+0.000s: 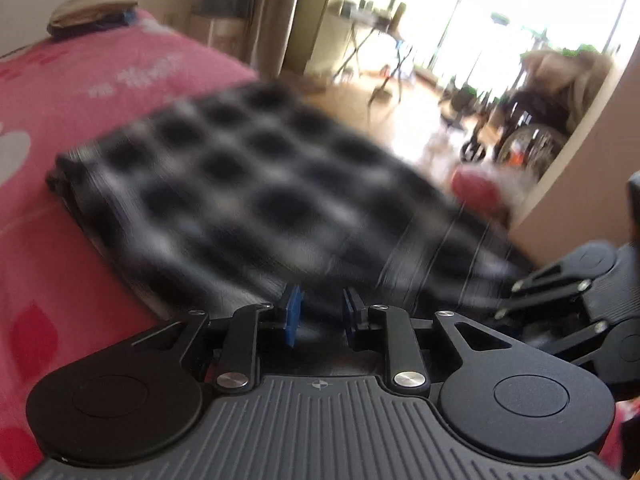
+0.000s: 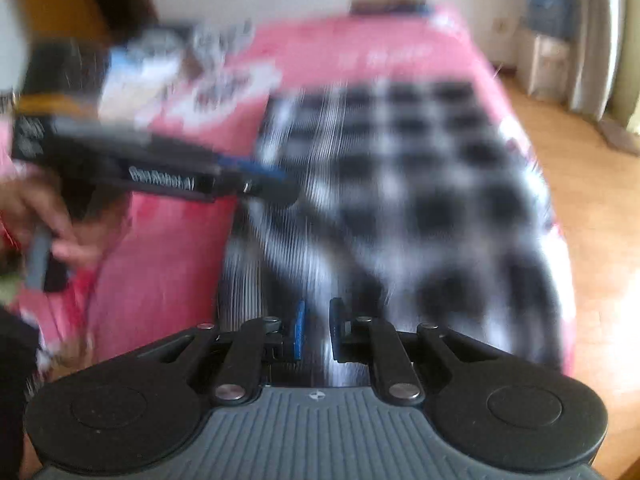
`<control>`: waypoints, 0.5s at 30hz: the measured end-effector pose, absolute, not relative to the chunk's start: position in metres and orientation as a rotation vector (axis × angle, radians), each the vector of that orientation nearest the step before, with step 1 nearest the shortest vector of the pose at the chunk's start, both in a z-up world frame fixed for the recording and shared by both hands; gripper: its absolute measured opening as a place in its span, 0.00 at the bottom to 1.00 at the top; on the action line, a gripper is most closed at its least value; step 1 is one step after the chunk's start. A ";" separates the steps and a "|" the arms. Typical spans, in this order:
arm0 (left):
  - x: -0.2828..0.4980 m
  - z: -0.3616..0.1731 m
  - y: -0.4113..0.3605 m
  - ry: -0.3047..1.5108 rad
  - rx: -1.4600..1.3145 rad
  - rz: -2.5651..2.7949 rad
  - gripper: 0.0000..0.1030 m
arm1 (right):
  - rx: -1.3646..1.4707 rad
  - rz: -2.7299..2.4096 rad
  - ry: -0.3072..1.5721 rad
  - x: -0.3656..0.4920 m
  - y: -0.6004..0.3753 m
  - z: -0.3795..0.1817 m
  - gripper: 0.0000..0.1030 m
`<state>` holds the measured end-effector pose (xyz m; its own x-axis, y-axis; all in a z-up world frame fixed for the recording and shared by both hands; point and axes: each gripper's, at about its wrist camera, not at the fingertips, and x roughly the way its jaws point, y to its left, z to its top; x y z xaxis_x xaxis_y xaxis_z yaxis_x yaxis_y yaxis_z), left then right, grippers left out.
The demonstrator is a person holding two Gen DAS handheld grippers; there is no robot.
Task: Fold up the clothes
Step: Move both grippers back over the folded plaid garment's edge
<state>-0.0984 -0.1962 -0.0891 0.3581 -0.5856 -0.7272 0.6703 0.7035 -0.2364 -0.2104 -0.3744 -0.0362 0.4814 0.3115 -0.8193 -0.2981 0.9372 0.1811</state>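
Checked garment (image 1: 256,184) lies folded on the pink bed (image 1: 100,76). Left gripper (image 1: 320,312) at its near edge, slightly parted, empty. Right gripper (image 2: 317,326) narrowly parted; grip undeterminable through blur.

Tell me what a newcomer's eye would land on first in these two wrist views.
First, the black-and-white checked garment, folded flat on the pink bedspread, filling the middle of both views. Next, the left gripper at its near edge, jaws slightly apart with no cloth visibly pinched, and the right gripper, with striped cloth running between its jaws. Behind, a bright sunlit room with a wheelchair.
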 end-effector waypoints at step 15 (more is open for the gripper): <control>-0.104 -0.069 -0.191 0.924 0.144 -0.688 0.54 | 0.046 0.249 0.903 -0.197 -0.410 -0.004 0.14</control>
<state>-0.1045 -0.1913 -0.0689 0.4077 -0.4844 -0.7740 0.6030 0.7794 -0.1700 -0.1970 -0.4097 -0.0039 0.5922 0.2335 -0.7712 -0.1951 0.9702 0.1439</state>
